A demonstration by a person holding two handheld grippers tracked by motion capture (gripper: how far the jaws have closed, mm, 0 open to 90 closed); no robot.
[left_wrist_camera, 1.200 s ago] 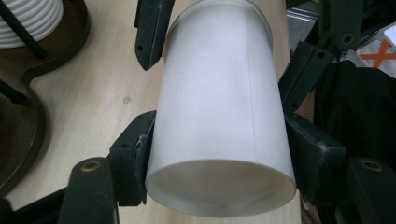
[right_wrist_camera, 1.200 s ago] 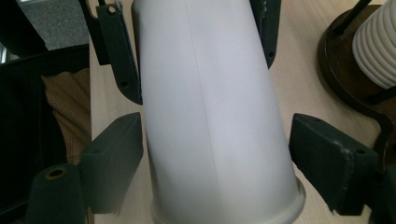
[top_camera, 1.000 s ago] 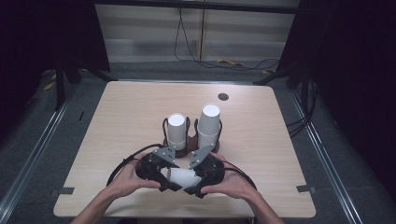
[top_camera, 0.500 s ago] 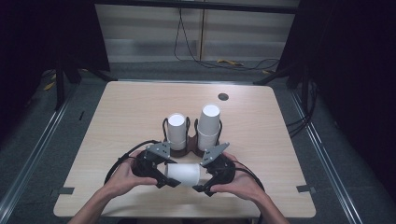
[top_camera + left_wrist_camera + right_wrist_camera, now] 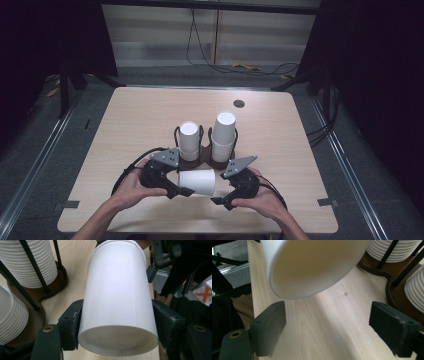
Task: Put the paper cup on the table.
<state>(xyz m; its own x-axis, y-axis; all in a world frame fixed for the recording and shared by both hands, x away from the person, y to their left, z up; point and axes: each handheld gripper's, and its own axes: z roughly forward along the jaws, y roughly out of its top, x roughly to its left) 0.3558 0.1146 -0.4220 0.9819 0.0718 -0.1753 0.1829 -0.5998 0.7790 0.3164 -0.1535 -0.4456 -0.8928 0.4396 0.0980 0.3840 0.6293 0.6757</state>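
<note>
The cup point(image 5: 197, 182) lies on its side just above the table point(image 5: 125, 125), in front of the rack point(image 5: 197, 161), on the person's side of it; its mouth points toward the right gripper point(image 5: 220, 201) and its base end sits between the jaws of the left gripper point(image 5: 182, 191); in the left gripper view the two pads press on the cup point(image 5: 117, 290) wall from either side, near the base, so that gripper is clamped on it. It looks like thin white paper: very light, I'd judge, and soft in the wall; a hard squeeze would dent it, and the smooth surface might slide in the pads; the rolled rim and the base ring are the stiff parts, so the hold low by the base seems the safest, with the open end left free.

The right gripper has just been opening; its jaws stand wide apart in its own view, nothing between them, the cup point(image 5: 312, 265) mouth hanging just beyond and above them.

Behind the cup the rack, a dark wooden base with black wire uprights, holds two stacks point(image 5: 223, 135) of like cups, the right one taller; both stand close by the cup, so swinging it carelessly could knock them.
</note>
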